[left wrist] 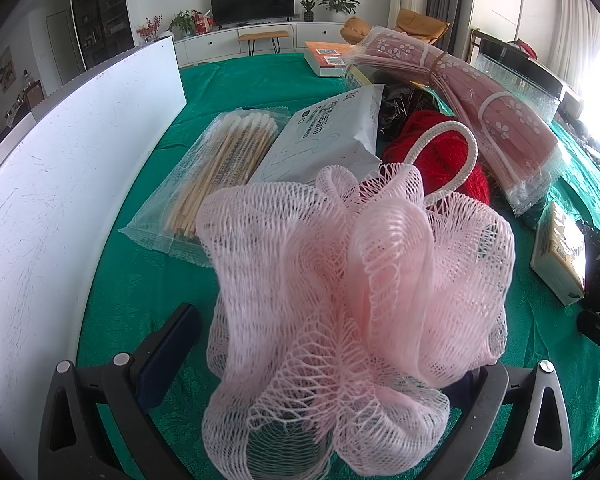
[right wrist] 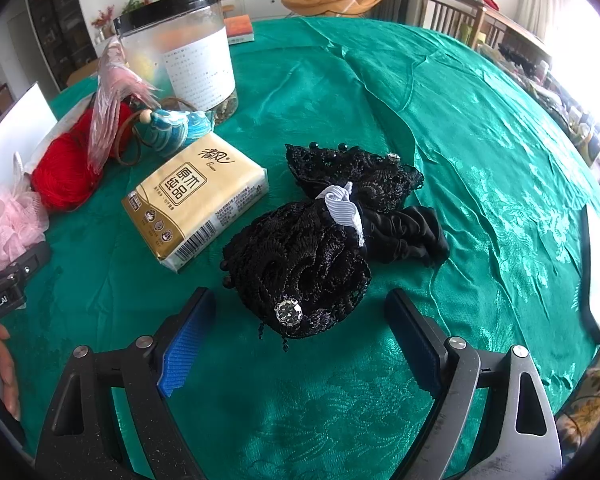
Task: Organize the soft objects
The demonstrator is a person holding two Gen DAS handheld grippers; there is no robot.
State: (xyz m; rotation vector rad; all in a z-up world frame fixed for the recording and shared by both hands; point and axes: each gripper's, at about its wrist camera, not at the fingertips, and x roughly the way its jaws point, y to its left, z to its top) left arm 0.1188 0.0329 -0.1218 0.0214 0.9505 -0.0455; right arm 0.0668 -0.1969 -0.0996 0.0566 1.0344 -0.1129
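Left tool (left wrist: 320, 372): its jaws stand wide, with the pink mesh bath pouf (left wrist: 352, 300) bulging between them; the right finger is buried in mesh, so whether they pinch it cannot be told.
Pink mesh bath pouf: it sits dead ahead of the left tool, close in, its white cord loop (left wrist: 448, 152) pointing to the far side toward the red yarn ball (left wrist: 440, 152).
Left neighbours: a bag of cotton swabs (left wrist: 216, 180) and a white wipes pack (left wrist: 324, 140) lie far-left of the pouf on the green counter (left wrist: 140, 288), with a white board (left wrist: 60, 180) standing along the left edge.
Tissue pack (right wrist: 196, 208): flat on the counter, between the yarn and the lace, its long axis running near-left to far-right.
Black lace bundle (right wrist: 300, 264): straight ahead of the right tool, just beyond its tips, long axis running from near-left to far-right, with a rhinestone (right wrist: 288, 312) at the near end and a white elastic band (right wrist: 344, 208) across the middle.
Right tool (right wrist: 300, 340): spread wide and holding nothing, blue pads either side of the near end of the lace.
Judgement: the right tool is the nearer to the lace; a short push forward would likely put the bundle's narrow near end between the pads.
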